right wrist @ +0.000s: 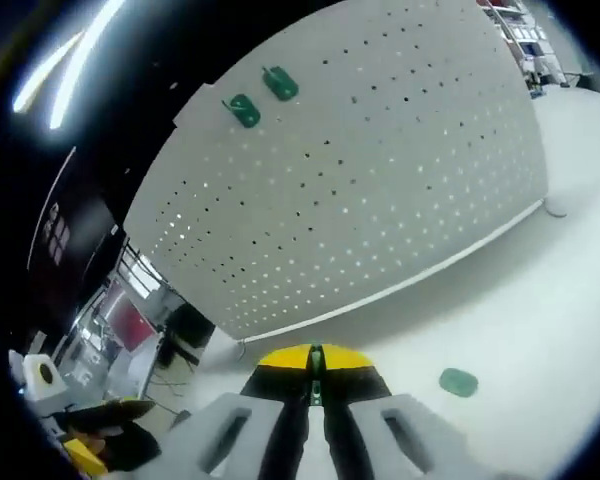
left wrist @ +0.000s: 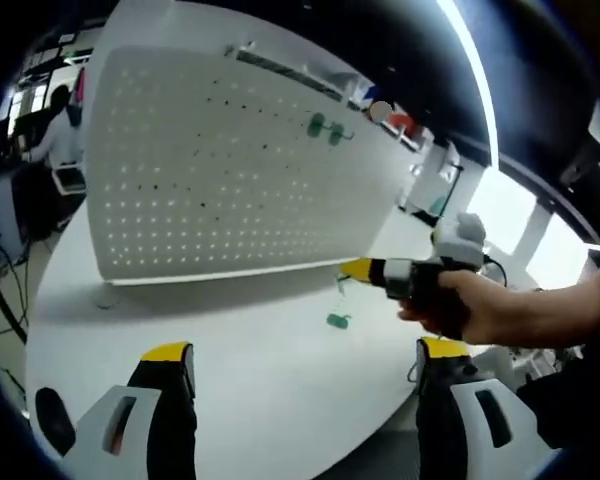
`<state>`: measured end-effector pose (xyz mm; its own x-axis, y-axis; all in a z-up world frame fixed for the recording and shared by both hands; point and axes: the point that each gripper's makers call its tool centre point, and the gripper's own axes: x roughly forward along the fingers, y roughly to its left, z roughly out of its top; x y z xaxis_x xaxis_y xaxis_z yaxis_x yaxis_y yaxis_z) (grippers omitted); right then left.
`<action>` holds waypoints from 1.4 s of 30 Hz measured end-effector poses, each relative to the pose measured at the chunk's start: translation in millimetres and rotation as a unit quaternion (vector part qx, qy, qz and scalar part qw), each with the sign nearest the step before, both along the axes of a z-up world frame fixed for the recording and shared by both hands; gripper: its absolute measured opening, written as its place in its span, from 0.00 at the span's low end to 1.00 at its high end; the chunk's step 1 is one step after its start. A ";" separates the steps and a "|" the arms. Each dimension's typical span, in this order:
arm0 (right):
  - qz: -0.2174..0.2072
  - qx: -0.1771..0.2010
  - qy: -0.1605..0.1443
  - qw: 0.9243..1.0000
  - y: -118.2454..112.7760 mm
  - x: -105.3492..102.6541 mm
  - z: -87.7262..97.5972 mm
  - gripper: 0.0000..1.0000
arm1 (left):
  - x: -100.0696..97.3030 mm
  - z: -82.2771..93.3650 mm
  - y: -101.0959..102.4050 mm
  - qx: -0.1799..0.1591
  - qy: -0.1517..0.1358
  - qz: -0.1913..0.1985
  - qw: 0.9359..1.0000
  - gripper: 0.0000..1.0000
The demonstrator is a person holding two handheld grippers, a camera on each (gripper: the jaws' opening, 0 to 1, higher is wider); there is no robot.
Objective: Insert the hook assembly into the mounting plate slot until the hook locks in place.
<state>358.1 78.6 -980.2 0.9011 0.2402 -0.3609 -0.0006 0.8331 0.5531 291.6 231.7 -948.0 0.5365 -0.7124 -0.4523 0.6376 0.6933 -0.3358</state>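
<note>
A white pegboard mounting plate (left wrist: 210, 170) (right wrist: 380, 170) stands upright on the white table (left wrist: 270, 400). Two green hooks (left wrist: 325, 129) (right wrist: 260, 97) hang side by side near its top edge. A third green hook (left wrist: 338, 321) (right wrist: 458, 382) lies loose on the table in front of the plate. My right gripper (right wrist: 315, 362) is shut on a thin green hook piece (right wrist: 315, 385), low before the plate. In the left gripper view it comes in from the right (left wrist: 358, 268), held by a hand. My left gripper (left wrist: 302, 352) stands wide open above the table, nothing between its jaws.
The table's curved front edge (left wrist: 380, 440) runs just under my left gripper. A person sits at a desk (left wrist: 55, 140) behind the plate on the left. Shelves and clutter (right wrist: 130, 330) stand beyond the plate's other end.
</note>
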 end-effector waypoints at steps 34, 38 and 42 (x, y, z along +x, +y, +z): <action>0.169 -0.034 -0.172 0.970 123.0 -59.2 105.8 0.00 | 14.1 29.6 -23.6 -0.047 -0.014 -0.009 0.999 0.50; 0.179 -0.044 -0.184 0.965 129.1 -61.0 111.8 0.00 | 12.7 33.2 -24.5 -0.057 -0.011 -0.011 0.998 0.41; 0.186 -0.051 -0.194 0.962 134.2 -62.5 116.1 0.00 | 12.6 37.2 -22.7 -0.070 -0.006 -0.006 0.998 0.32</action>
